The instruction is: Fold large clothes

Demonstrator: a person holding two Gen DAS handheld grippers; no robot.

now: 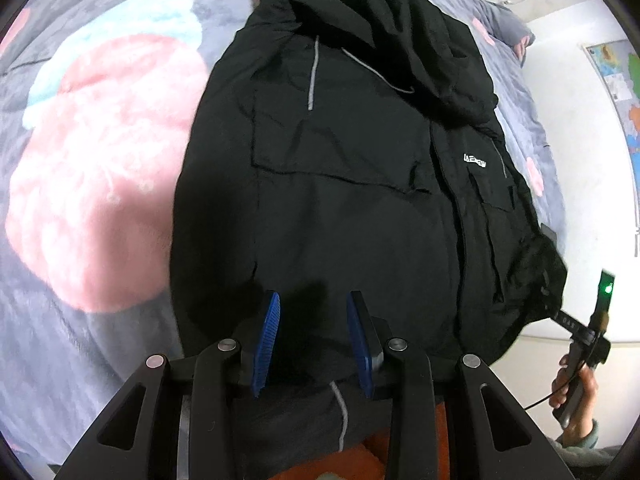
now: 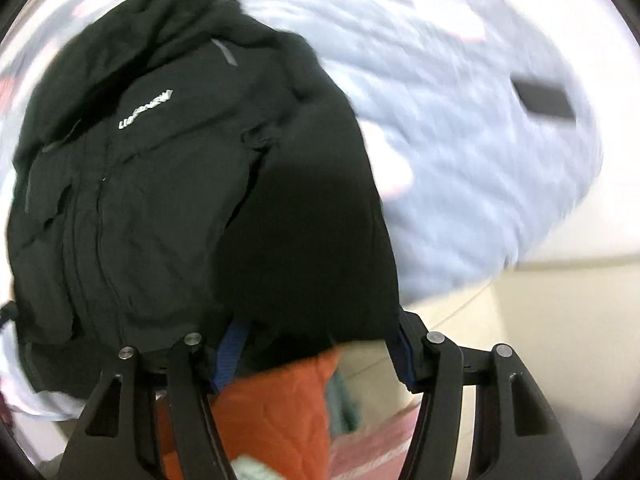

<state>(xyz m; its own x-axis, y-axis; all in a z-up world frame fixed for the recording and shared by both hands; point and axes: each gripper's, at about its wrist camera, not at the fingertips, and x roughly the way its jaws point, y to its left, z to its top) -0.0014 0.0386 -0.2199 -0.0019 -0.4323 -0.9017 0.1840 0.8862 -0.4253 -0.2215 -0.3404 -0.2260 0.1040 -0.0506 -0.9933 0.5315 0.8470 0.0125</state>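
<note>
Jacket [image 1: 340, 200] lying across bed [image 1: 100, 160], filling frame centre. Left tongs [image 1: 314, 334] pinching jacket hem; right tongs [image 2: 316, 350] gaping, hem between.

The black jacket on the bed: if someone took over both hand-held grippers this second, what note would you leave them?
Left hand-held gripper: partly open over the black jacket at its near hem; whether the pads pinch fabric cannot be told.
Right hand-held gripper: jaws wider, at the jacket's near edge; grip unclear, the picture is blurred.
Jacket lies front up, logo showing, on the grey bedspread, hood at the far end, orange lining showing at the hem.
Done: jacket appears narrowed lengthwise.
Left: probably bring the hem up toward the hood, then tidy.
</note>
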